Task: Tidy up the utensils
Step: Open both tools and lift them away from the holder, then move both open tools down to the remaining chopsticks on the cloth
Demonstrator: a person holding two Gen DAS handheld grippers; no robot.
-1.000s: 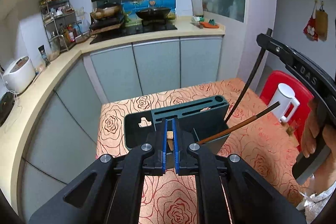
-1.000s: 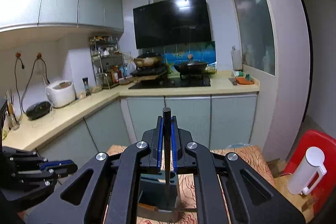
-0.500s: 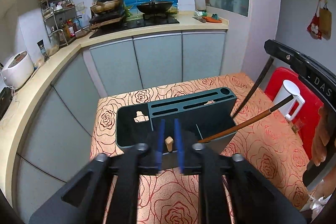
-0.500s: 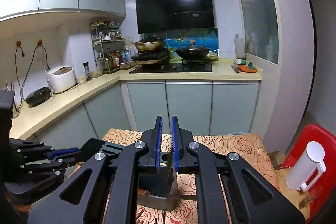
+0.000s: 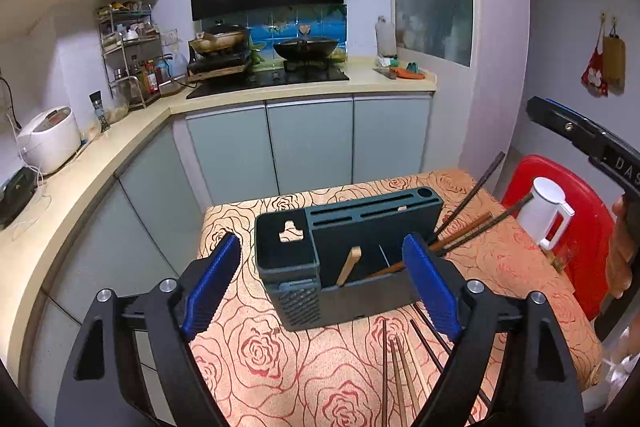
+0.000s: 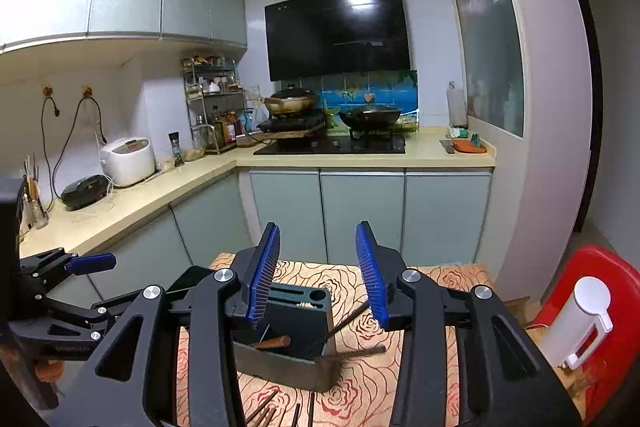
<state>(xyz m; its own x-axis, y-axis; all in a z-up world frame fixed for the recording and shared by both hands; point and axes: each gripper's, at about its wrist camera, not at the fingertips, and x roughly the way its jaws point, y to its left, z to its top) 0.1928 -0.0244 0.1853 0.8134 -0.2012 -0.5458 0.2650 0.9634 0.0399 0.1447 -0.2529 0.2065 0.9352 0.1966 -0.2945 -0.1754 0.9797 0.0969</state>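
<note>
Loose chopsticks [image 5: 396,375] | laid lengthwise on tabletop [image 5: 280,355], just below left gripper [image 5: 320,283] | holder [image 5: 348,259] beyond | both fingers spread wide, nothing held | right gripper [image 6: 316,267] farther.

Both grippers, left [image 5: 322,283] and right [image 6: 318,271], have released and spread wide; wooden utensil [image 5: 349,265] and chopstick [image 6: 346,319] now rest in the holder [image 5: 348,227].

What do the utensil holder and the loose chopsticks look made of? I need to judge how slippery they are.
The utensil holder looks like matte dark teal moulded plastic: even colour, rounded edges, a vented panel. The loose chopsticks on the tablecloth look like brown wood or bamboo, perhaps lacquered; grain is too small to tell.
</note>
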